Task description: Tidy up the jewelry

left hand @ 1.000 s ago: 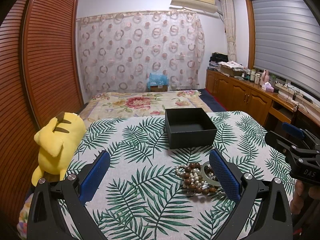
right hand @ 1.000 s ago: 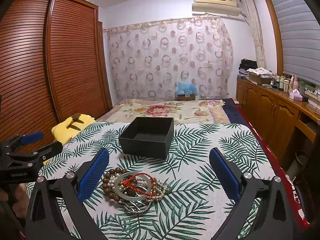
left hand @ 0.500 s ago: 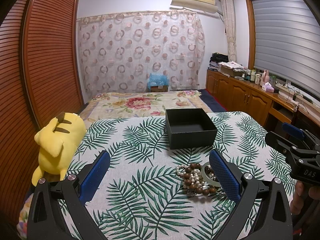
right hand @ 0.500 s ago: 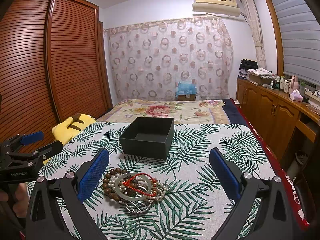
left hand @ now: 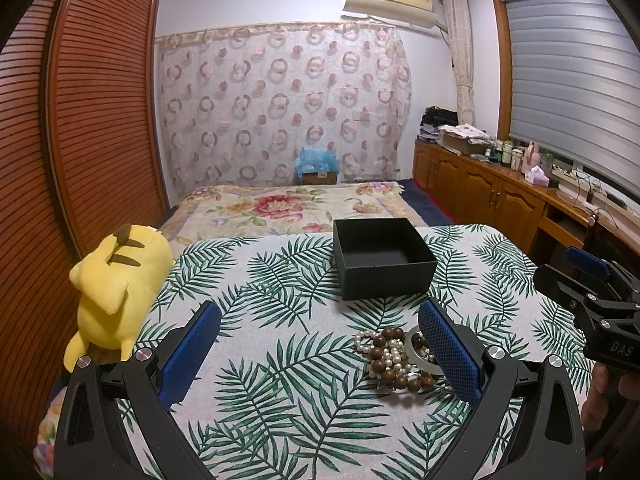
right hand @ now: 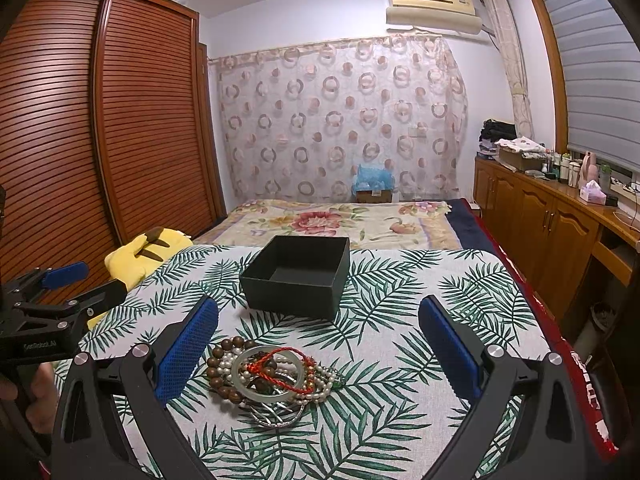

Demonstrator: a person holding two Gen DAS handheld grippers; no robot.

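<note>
My right gripper (right hand: 318,350) spread wide over jewelry pile (right hand: 272,376) on table (right hand: 420,280), left gripper (left hand: 320,354) spread too; pick one top piece, lift clear, drop into black box (right hand: 296,276)

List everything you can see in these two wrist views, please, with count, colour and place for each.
box: one, black, open and empty, on the leaf-print cloth beyond the jewelry.
jewelry pile: one heap, brown beads, white pearls, a pale bangle, a red cord and silvery bangles, on the cloth near the tools.
cloth: one, white with green fern leaves, covering the near surface.
plush toy: one, yellow with brown stripes, at the cloth's left edge.
bed cover: one, floral, behind the cloth.
curtain: one, pale with ring pattern, on the far wall.
air conditioner: one, cream, high on the wall.
cabinets: a wooden row, at right.
left tool: black with blue pads, open, empty.
right tool: black with blue pads, open, empty.
</note>
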